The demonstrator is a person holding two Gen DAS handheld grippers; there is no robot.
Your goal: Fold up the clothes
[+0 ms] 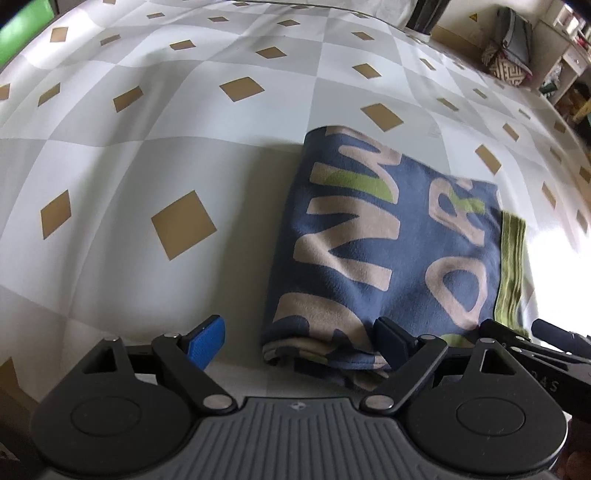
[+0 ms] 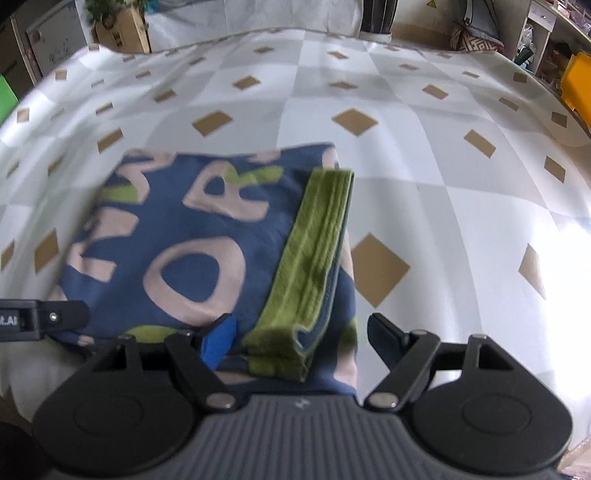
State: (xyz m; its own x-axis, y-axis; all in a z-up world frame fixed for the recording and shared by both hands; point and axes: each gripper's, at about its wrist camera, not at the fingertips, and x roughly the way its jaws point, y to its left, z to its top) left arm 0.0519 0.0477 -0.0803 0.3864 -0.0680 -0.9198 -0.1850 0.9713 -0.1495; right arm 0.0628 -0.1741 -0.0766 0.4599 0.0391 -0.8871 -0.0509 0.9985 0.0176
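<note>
Blue-padded left gripper (image 1: 299,347) – angled down, jaws apart.

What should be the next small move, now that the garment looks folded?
Probably lift both tongs up and away. The blue garment lies as a folded stack on the checkered cloth, green band on top. The left tongs and right tongs stand open, gripping nothing.

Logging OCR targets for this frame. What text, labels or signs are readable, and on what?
"OR": large pale letters on the folded blue garment; the other letters are cut by folds, no whole word reads.
"DAS": stamped on the right gripper's black arm at the left view's edge.
".AI": on the left gripper's black arm, partial.
Yellow warning sign: too small.
</note>
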